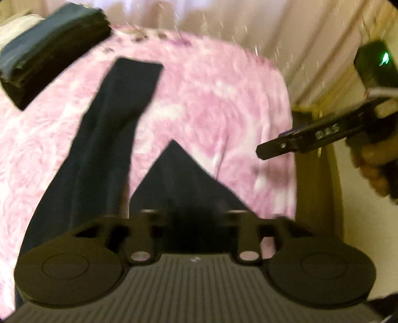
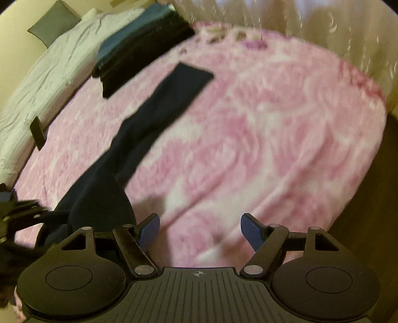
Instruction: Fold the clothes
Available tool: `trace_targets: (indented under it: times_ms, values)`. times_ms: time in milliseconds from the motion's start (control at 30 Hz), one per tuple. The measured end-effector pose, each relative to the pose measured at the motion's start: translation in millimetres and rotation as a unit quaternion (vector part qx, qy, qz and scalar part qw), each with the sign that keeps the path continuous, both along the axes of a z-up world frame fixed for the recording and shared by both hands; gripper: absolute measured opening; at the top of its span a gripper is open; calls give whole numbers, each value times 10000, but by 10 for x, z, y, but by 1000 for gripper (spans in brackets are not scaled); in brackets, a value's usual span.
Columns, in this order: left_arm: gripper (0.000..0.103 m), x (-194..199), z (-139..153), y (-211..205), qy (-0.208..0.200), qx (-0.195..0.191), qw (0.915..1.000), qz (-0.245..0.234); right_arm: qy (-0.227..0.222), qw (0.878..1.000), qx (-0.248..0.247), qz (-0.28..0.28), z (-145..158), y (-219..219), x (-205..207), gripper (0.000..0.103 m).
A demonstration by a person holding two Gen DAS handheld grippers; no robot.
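Note:
A long dark navy garment (image 1: 119, 111) (image 2: 159, 106) lies stretched across the pink patterned blanket (image 1: 223, 99) (image 2: 248, 136), its far end flat and its near end lifted. In the left wrist view a dark triangle of that cloth covers the fingers of my left gripper (image 1: 191, 213). From the right wrist view the left gripper (image 2: 42, 213) sits at the left edge, shut on the raised near end of the cloth. My right gripper (image 2: 200, 229) stands open over bare blanket, blue pads (image 2: 149, 228) wide apart with nothing between them. It also shows side-on (image 1: 273, 149), off to the garment's right.
A stack of folded dark clothes (image 1: 49, 54) (image 2: 144, 47) rests at the blanket's far left. Beyond it lie a white sheet (image 2: 49, 74), a grey pillow (image 2: 53, 22) and a small dark flat object (image 2: 37, 133). Curtains (image 1: 298, 37) hang behind; the bed edge drops off at right.

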State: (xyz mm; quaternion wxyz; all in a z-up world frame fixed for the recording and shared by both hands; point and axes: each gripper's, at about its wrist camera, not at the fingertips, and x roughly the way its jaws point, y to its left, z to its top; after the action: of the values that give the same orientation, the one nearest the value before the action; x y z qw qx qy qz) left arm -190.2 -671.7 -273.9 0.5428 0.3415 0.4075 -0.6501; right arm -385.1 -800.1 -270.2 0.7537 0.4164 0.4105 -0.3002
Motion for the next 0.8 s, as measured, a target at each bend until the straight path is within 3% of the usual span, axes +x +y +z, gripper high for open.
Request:
trace_targets:
  times_ms: [167, 333, 433, 600, 800]
  values:
    - [9, -1, 388, 633, 13, -340, 9991, -268, -301, 9973, 669, -9, -185, 118, -54, 75]
    - [9, 255, 717, 1519, -58, 174, 9996, 213, -697, 9898, 1230, 162, -249, 374, 106, 75]
    - [9, 428, 767, 1985, -252, 580, 9962, 594, -842, 9846, 1390, 642, -275, 673, 405, 75]
    - [9, 613, 717, 2480, -492, 806, 9894, 1103, -838, 9778, 1348, 1368, -351, 1209, 996, 75]
    - [9, 741, 719, 2968, -600, 902, 9826, 1511, -784, 9730, 1614, 1453, -539, 1587, 1408, 75]
